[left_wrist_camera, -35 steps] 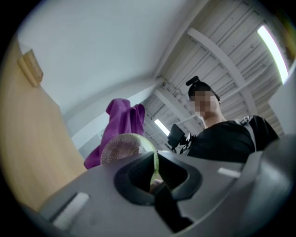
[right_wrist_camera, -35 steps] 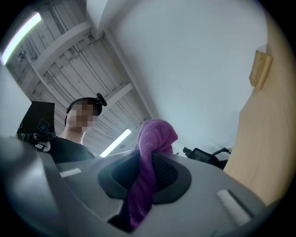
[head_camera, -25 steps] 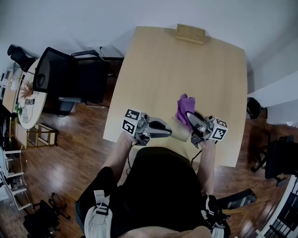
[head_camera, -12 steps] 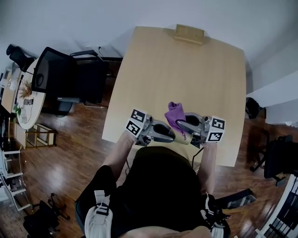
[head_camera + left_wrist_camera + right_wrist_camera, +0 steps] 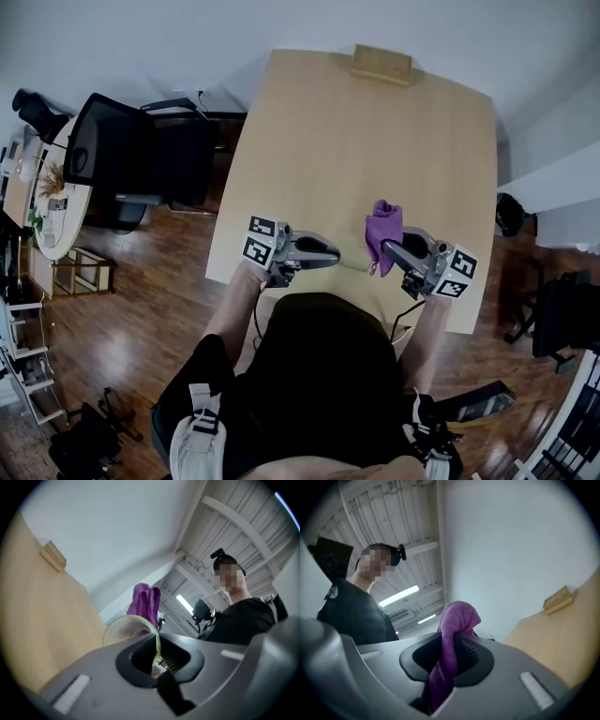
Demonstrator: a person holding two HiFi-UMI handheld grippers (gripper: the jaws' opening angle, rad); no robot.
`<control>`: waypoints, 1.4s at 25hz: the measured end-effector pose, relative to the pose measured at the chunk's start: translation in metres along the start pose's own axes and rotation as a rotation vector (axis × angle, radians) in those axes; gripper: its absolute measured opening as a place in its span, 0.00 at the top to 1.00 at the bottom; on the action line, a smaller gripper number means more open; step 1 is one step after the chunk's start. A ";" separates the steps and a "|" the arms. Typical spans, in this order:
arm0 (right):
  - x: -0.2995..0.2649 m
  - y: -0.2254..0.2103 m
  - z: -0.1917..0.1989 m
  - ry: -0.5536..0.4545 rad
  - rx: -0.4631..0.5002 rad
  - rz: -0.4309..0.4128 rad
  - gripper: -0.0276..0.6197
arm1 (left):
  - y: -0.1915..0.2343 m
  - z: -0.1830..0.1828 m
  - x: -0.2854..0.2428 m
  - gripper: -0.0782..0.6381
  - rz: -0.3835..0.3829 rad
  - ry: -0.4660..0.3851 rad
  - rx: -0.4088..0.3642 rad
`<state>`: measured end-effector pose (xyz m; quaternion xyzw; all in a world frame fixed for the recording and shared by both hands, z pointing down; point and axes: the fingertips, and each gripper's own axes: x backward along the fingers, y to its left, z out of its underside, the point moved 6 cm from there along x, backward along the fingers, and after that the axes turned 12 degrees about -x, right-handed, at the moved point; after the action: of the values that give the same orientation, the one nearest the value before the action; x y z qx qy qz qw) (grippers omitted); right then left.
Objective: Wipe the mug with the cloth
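Note:
My left gripper (image 5: pixel 330 253) is shut on the thin rim of a pale beige-green mug (image 5: pixel 126 627); in the left gripper view (image 5: pixel 157 660) the mug's wall runs between the jaws, which have just closed a little tighter on it. In the head view I cannot make the mug out against the table. My right gripper (image 5: pixel 389 248) is shut on a purple cloth (image 5: pixel 382 225) that sticks up as a bunched lump out of the jaws (image 5: pixel 452 660). The cloth (image 5: pixel 144 603) shows just behind the mug. Both grippers hover over the near edge of the table (image 5: pixel 375 141), facing each other.
A small wooden block (image 5: pixel 382 66) lies at the table's far edge, also visible as the block (image 5: pixel 558 599) in the right gripper view. A black office chair (image 5: pixel 122 155) stands left of the table on the wooden floor. A person in black shows behind both grippers.
The right gripper swung the cloth left against the left gripper, then drew it back to the right while rolling. The left gripper shifted slightly left and lower.

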<state>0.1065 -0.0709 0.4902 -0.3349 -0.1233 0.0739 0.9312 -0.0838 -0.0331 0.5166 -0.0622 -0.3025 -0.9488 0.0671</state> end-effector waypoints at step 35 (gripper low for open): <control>-0.073 -0.009 0.062 0.331 0.264 0.196 0.86 | 0.033 0.035 -0.012 0.82 -0.267 0.251 -0.063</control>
<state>0.0194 -0.0562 0.5285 -0.2281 0.0750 0.1236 0.9628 -0.0638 -0.0384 0.5613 0.0951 -0.2676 -0.9585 -0.0242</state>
